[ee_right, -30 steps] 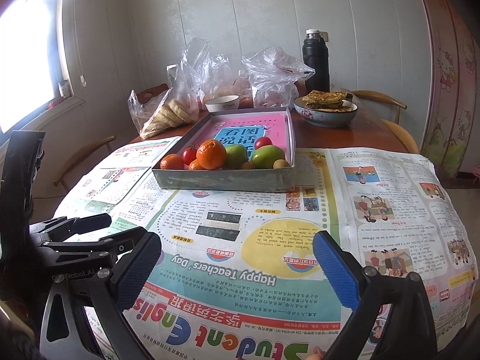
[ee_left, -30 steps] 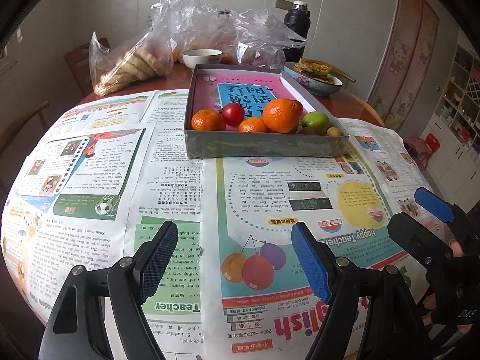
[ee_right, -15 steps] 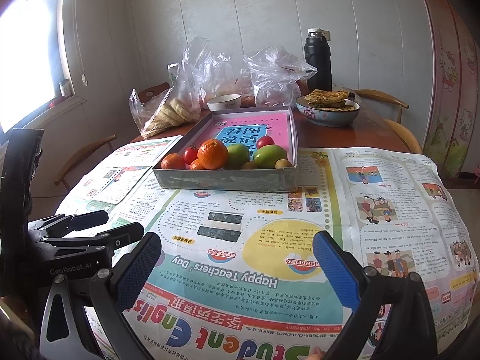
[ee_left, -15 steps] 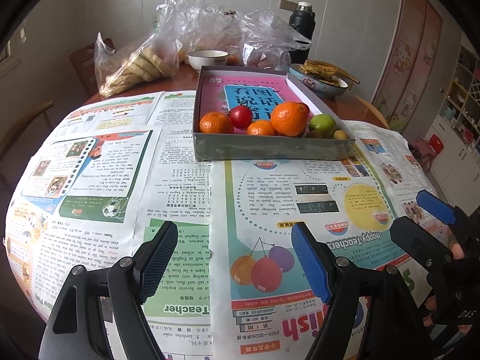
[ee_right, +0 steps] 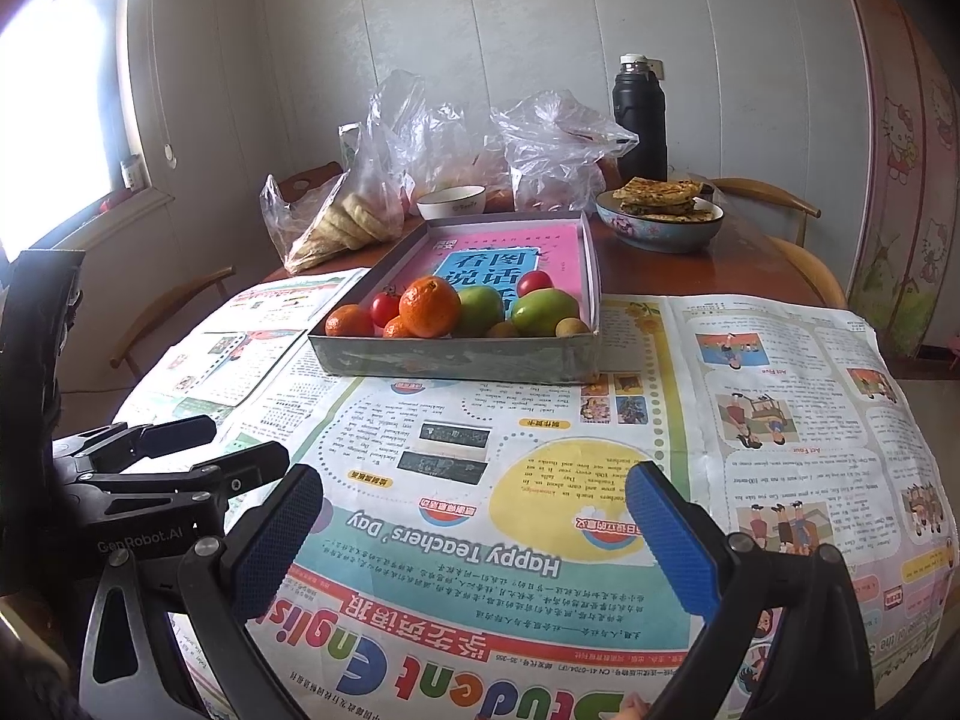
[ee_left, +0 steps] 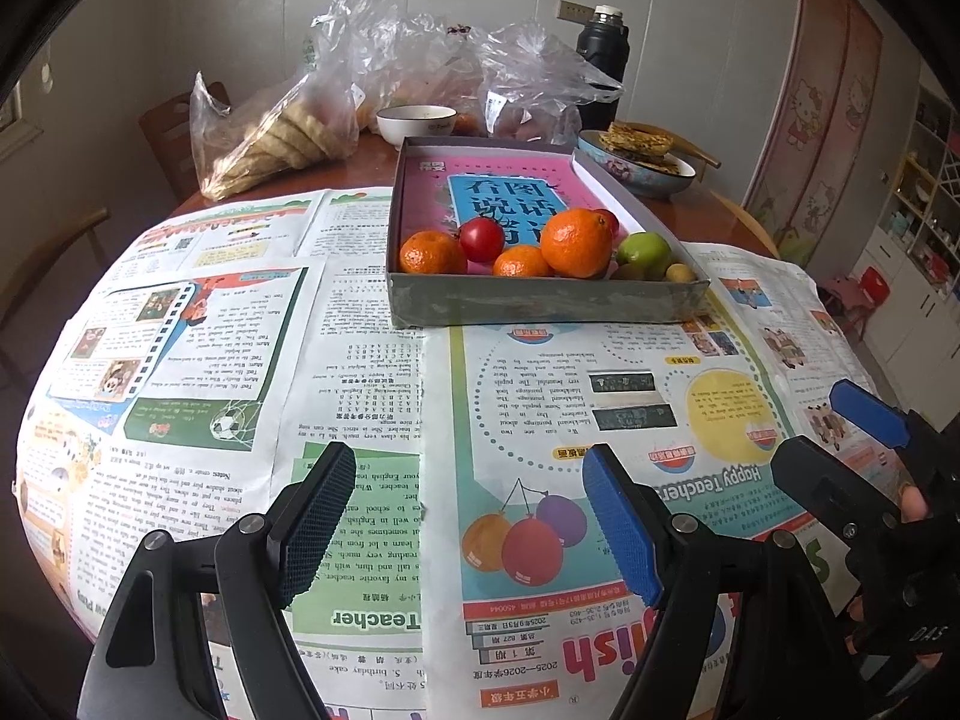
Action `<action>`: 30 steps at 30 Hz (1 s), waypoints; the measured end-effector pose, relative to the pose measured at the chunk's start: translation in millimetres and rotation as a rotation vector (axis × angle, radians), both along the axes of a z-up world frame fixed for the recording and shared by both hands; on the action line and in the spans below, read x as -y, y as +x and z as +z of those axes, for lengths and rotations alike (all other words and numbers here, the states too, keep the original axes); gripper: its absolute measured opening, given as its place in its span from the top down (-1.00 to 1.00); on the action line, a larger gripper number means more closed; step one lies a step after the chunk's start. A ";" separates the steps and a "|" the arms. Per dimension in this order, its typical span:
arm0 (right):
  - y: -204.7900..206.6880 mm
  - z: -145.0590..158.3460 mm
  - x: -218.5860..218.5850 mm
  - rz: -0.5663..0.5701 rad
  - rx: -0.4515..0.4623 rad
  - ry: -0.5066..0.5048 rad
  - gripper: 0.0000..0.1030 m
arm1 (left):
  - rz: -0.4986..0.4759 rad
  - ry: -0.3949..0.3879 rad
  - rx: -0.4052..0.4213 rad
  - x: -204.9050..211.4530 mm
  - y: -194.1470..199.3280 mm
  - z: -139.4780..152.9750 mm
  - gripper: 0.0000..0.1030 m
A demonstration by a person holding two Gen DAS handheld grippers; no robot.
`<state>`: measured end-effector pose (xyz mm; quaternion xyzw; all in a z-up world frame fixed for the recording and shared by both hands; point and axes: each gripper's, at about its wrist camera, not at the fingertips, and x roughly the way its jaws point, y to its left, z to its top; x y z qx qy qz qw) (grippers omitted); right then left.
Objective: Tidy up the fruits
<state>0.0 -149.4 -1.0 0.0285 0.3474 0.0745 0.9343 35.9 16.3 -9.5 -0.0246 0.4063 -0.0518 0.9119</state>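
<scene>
A shallow grey box (ee_left: 540, 300) (ee_right: 456, 357) with a pink book inside holds the fruit at its near end: oranges (ee_left: 576, 243) (ee_right: 429, 306), a small orange (ee_left: 432, 252), red tomatoes (ee_left: 481, 238) (ee_right: 384, 307), green fruits (ee_left: 643, 249) (ee_right: 543, 311) and small brown ones (ee_left: 679, 271). My left gripper (ee_left: 468, 528) is open and empty above the newspaper, well short of the box. My right gripper (ee_right: 474, 540) is open and empty, also short of the box, and shows at the right of the left wrist view (ee_left: 840, 438).
Newspaper (ee_left: 240, 360) covers the round table. Behind the box stand plastic bags (ee_left: 336, 108), a white bowl (ee_left: 415, 120), a black flask (ee_left: 602, 60) and a bowl of flatbread (ee_right: 660, 216). Wooden chairs (ee_right: 774, 228) ring the table.
Both grippers have drawn slightly nearer the box and stay open. The fruit has not moved.
</scene>
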 end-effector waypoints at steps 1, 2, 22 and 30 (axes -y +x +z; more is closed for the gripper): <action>0.1 0.0 0.0 -0.001 0.000 0.001 -0.98 | -0.001 0.000 0.000 0.0 0.1 0.2 -0.54; 0.4 0.0 0.1 -0.001 0.001 0.001 -0.98 | 0.000 0.001 -0.001 0.0 0.1 0.1 -0.54; -3.6 2.1 1.0 -0.001 0.017 0.000 -0.98 | -0.011 0.005 0.006 4.4 -3.7 -1.2 -0.54; -4.7 2.5 0.3 -0.002 0.018 0.002 -0.98 | -0.006 0.001 0.009 4.1 -5.4 -0.8 -0.54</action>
